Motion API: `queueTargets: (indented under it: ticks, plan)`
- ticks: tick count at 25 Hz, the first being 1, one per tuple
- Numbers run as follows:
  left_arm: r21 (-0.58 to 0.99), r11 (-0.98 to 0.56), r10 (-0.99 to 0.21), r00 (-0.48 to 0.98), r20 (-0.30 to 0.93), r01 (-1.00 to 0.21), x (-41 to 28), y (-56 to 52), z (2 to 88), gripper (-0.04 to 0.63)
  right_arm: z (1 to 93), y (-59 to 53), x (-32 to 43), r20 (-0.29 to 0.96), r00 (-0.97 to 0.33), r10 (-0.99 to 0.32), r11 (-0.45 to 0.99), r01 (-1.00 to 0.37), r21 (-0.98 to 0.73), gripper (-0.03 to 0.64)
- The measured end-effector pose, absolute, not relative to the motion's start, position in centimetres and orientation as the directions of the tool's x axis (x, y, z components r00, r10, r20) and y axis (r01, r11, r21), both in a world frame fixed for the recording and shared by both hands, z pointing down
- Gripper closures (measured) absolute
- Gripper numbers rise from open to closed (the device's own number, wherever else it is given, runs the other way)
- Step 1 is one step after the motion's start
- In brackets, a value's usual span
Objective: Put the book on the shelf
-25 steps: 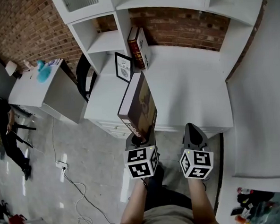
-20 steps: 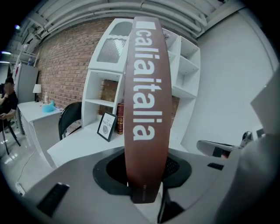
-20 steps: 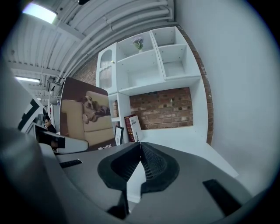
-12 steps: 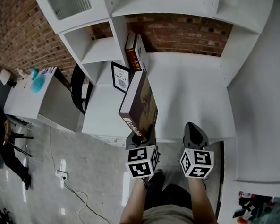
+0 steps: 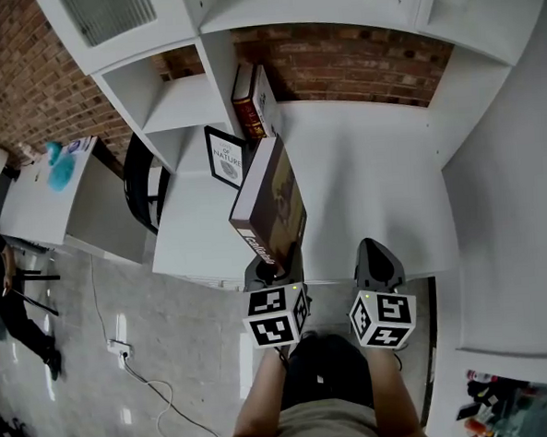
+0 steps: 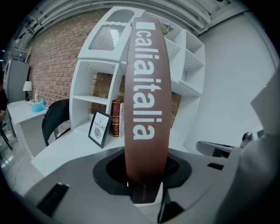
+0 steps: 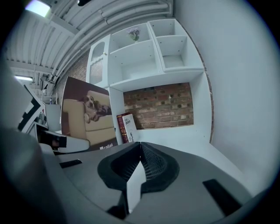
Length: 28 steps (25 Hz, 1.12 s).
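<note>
My left gripper (image 5: 269, 270) is shut on the lower end of a large brown book (image 5: 270, 199). The book stands on edge, spine up, over the front of the white desk top (image 5: 373, 179) of the shelf unit. In the left gripper view the spine (image 6: 146, 109), with white lettering, rises straight from between the jaws of my left gripper (image 6: 144, 192). The right gripper view shows the book's cover (image 7: 85, 116), with a dog on a sofa, at the left. My right gripper (image 5: 375, 253) hovers beside it at the desk's front edge, jaws together on nothing (image 7: 140, 146).
Two upright books (image 5: 248, 99) lean against the white shelf divider (image 5: 216, 69), with a framed print (image 5: 225, 156) in front of them. A black chair (image 5: 140, 184) stands to the left. Beyond it are a side table (image 5: 40, 186) and a person (image 5: 6, 303). A cable (image 5: 144, 369) lies on the floor.
Both grippers and the held book have moved forward toward the shelf unit. The desk's front edge now lies under the grippers. The grip on the book is unchanged.
</note>
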State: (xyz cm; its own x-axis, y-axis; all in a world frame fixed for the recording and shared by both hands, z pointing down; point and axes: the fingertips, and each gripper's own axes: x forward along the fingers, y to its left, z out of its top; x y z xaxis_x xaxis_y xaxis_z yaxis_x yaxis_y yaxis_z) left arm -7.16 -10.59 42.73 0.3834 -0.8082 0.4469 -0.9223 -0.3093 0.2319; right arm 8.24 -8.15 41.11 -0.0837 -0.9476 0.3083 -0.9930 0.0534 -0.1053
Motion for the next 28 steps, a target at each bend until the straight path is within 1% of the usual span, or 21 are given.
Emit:
queueTargets:
  ticks: [6,28]
  plan:
    - [0.240,-0.303,-0.800,0.383,0.461,-0.922,-6.3,-12.1,43.4,0.446,41.7,-9.8,9.0,0.327,-0.087,-0.941,0.053,-0.992,-0.112,0.600]
    - [0.238,-0.221,-0.817,0.313,0.484,-0.946,-1.2,-23.5,44.5,0.446,42.0,-22.8,13.8,0.332,-0.189,-0.924,0.160,-0.980,-0.115,0.600]
